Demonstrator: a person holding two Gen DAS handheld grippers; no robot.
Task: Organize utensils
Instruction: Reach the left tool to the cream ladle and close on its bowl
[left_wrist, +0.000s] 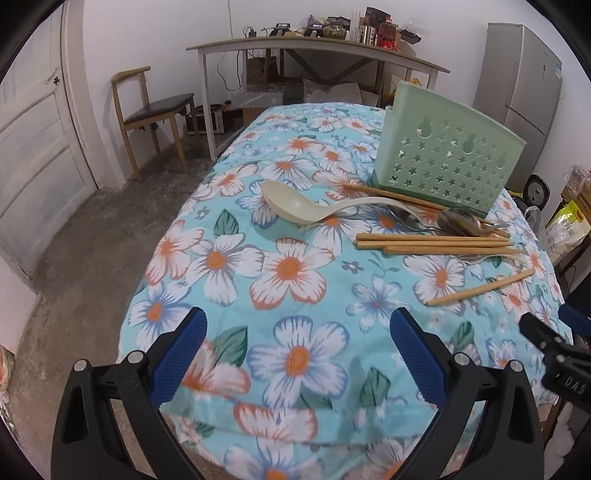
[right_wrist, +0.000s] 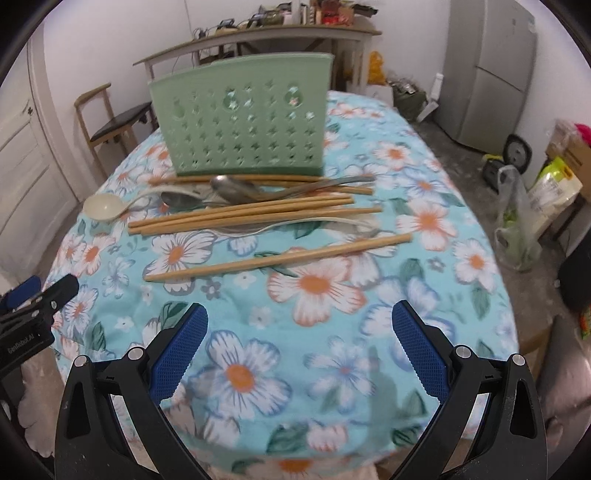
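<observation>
left wrist view. left gripper (left_wrist: 297, 325): jaws spread wide, nothing between them, hanging over the near part of the floral tablecloth (left_wrist: 291, 269). bare cloth runs from the blue fingertips (left_wrist: 404, 325) up to the utensils. table's left edge drops to open concrete floor; wooden chair (left_wrist: 147, 110) well apart. green perforated holder (left_wrist: 443, 158): upright, far right. cream ladle (left_wrist: 295, 205): bowl to the left, handle running right toward the pile. chopsticks (left_wrist: 432, 242): long axes left to right, bunched just before the holder. lone chopstick (left_wrist: 480, 288): nearer, apart from the bunch, tilted up to the right. metal spoons (left_wrist: 458, 221): lying among the sticks. right gripper (left_wrist: 546, 343): only its tip shows at the right edge.

right wrist view. right gripper (right_wrist: 299, 321): jaws wide apart, holding nothing, above bare cloth at the near edge. holder (right_wrist: 243, 129): upright, centre far. chopsticks (right_wrist: 255, 212) and spoons (right_wrist: 236, 188): crosswise, just in front of it. lone chopstick (right_wrist: 277, 258): nearest, left to right.
</observation>
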